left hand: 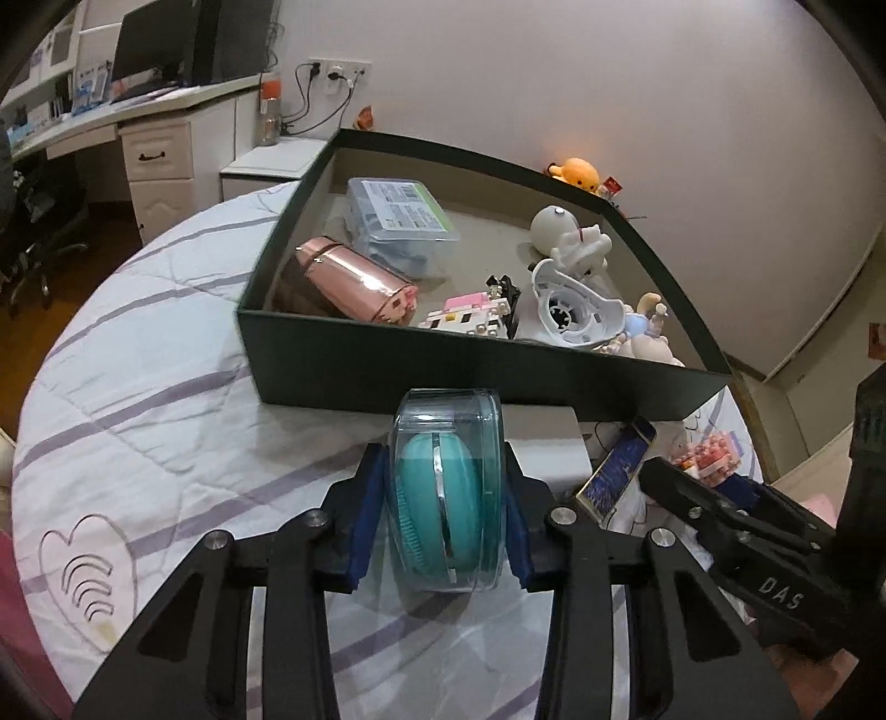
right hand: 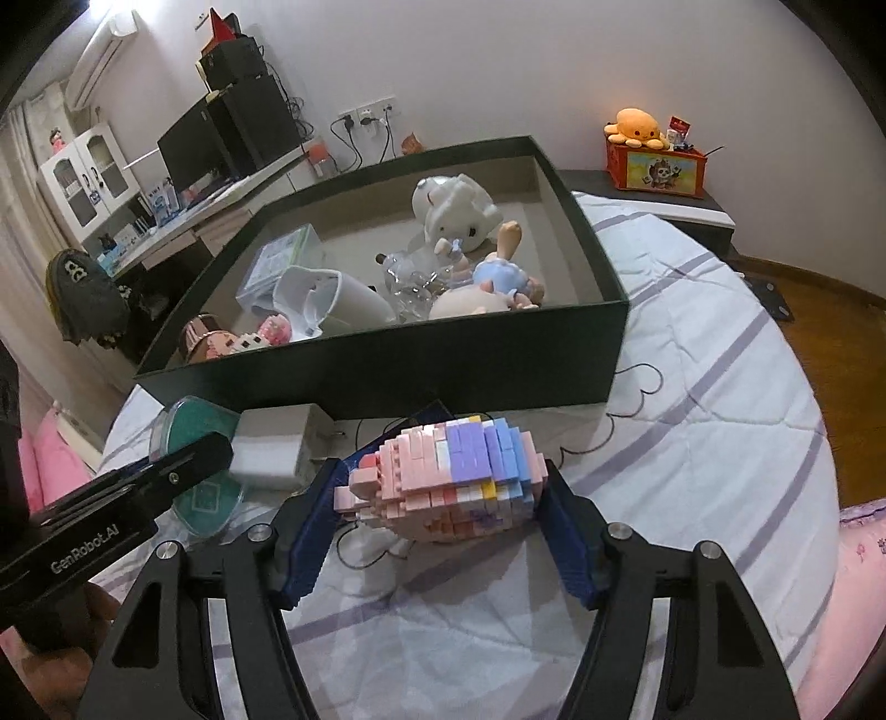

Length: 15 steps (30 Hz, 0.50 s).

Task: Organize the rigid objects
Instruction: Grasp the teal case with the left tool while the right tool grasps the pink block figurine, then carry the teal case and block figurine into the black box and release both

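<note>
My left gripper (left hand: 443,498) is shut on a clear round case with a teal item inside (left hand: 446,487), held on edge just in front of the dark green box (left hand: 443,371). My right gripper (right hand: 443,487) is shut on a pink, purple and blue brick model (right hand: 448,476), held above the bedspread before the same box (right hand: 415,371). The box holds a rose-gold case (left hand: 354,282), a clear plastic box (left hand: 401,221), a small brick model (left hand: 470,315), a white holder (left hand: 570,304) and figurines (right hand: 459,216). The teal case also shows in the right wrist view (right hand: 194,437).
A white charger block (right hand: 277,448) and a blue phone-like item (left hand: 614,471) lie on the striped bedspread (left hand: 166,387) between the grippers. A desk with a monitor (left hand: 149,50) stands to the left. An orange plush (right hand: 637,127) sits on a red box at the back right.
</note>
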{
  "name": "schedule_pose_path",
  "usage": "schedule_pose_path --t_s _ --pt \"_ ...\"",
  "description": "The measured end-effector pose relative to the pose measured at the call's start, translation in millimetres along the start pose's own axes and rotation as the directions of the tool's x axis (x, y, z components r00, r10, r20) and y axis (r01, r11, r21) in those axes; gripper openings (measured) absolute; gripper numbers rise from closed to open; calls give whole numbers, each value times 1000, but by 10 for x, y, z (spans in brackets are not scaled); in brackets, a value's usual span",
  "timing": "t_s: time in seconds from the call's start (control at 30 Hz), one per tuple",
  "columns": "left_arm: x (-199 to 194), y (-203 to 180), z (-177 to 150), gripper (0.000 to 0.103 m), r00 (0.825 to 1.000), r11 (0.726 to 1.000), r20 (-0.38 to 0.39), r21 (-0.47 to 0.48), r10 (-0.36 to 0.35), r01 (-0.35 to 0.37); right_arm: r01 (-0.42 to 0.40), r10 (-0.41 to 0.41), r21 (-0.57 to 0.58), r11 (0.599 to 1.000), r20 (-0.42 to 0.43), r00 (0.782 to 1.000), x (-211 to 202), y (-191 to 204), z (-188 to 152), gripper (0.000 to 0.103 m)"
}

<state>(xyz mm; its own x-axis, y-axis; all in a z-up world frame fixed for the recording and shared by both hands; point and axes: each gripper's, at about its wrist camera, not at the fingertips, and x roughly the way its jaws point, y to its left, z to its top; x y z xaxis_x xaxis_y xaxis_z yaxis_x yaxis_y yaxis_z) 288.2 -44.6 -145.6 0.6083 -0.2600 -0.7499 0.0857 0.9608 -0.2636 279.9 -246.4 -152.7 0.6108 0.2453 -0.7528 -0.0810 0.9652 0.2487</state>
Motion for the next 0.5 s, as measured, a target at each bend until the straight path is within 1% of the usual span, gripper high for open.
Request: schedule_pose_path --t_s 0.27,0.5 --pt "-292 57 -47 39 999 1000 36 5 19 -19 -11 11 -11 1000 36 999 -276 56 9 69" --pt "-584 63 60 39 996 1000 87 20 19 -21 -26 29 -39 999 80 996 -513 149 96 68"
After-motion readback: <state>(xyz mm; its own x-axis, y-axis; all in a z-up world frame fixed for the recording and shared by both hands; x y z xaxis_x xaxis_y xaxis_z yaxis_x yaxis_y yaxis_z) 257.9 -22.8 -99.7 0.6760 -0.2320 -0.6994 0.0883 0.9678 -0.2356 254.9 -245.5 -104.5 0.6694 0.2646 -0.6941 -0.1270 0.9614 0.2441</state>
